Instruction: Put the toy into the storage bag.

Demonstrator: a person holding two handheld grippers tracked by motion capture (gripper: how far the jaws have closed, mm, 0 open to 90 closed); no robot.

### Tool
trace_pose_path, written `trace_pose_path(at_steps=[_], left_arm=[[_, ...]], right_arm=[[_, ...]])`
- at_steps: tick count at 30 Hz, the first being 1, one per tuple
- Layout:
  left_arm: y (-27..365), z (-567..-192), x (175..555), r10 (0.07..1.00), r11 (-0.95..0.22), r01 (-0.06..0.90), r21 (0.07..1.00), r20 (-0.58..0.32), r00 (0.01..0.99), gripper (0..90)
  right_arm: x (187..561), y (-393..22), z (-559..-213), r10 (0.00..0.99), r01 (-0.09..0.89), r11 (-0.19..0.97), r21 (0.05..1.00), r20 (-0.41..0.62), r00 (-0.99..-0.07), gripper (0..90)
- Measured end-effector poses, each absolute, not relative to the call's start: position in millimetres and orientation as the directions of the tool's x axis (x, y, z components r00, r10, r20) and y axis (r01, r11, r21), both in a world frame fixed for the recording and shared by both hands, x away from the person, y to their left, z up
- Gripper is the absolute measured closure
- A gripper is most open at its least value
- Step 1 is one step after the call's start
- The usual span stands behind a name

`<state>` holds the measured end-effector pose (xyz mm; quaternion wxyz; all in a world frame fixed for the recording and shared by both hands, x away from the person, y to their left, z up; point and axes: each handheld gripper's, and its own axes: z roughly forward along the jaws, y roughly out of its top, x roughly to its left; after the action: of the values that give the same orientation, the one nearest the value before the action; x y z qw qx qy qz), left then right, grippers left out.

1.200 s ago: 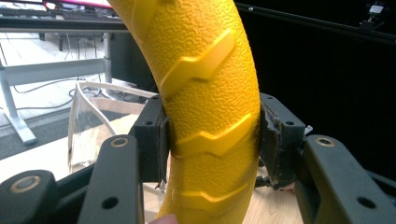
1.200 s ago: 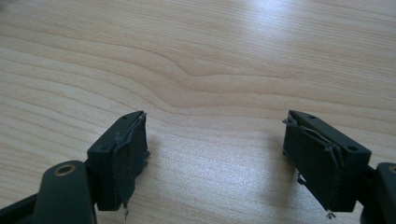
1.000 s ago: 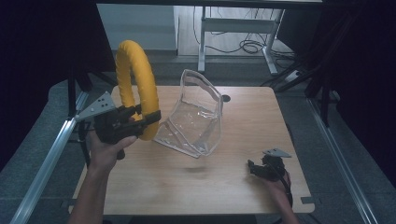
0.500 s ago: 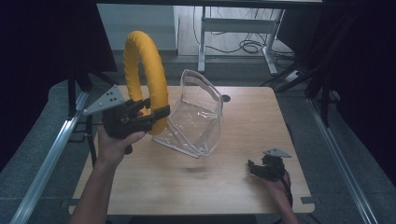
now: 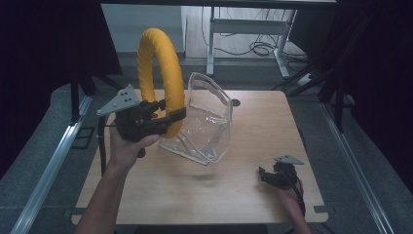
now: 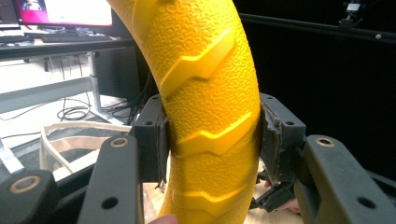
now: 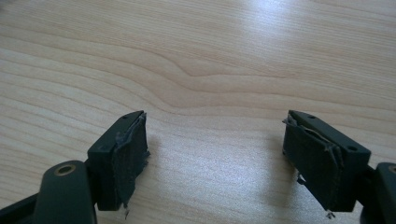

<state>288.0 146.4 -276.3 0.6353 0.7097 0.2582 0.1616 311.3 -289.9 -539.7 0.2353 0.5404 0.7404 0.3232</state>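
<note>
A thick yellow ring (image 5: pixel 158 78) with a knobbly skin and raised zigzag ridges stands upright above the table's left side. My left gripper (image 5: pixel 168 113) is shut on its lower arc; in the left gripper view both pads (image 6: pixel 156 142) press the yellow ring (image 6: pixel 210 102) from either side. Just right of the ring stands a clear plastic bag (image 5: pixel 204 122) with its mouth up and pale handles (image 6: pixel 56 140). My right gripper (image 5: pixel 265 175) rests low at the table's front right, and in the right gripper view its jaws (image 7: pixel 215 154) stand open over bare wood.
The wooden table (image 5: pixel 253 126) has a small dark hole (image 5: pixel 236 103) behind the bag. Metal rails (image 5: pixel 53 161) run along both sides. A desk frame with cables (image 5: pixel 253 46) stands on the floor behind. A monitor (image 6: pixel 60 11) glows far off.
My left gripper has carried the yellow ring to the right and a little upward, closer to the bag. The right gripper has stayed where it was.
</note>
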Motion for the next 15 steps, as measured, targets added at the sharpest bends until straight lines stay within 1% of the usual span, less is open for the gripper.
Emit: trace_pose_path(at_steps=[15], left_arm=[[126.7,-267.8,291.7,0.546,-0.07,0.145,0.987,-0.084,0.834,50.6]], right_arm=[[311.5,-289.9,-539.7,0.953,0.648,0.205,0.733,0.002,-0.304,22.0]])
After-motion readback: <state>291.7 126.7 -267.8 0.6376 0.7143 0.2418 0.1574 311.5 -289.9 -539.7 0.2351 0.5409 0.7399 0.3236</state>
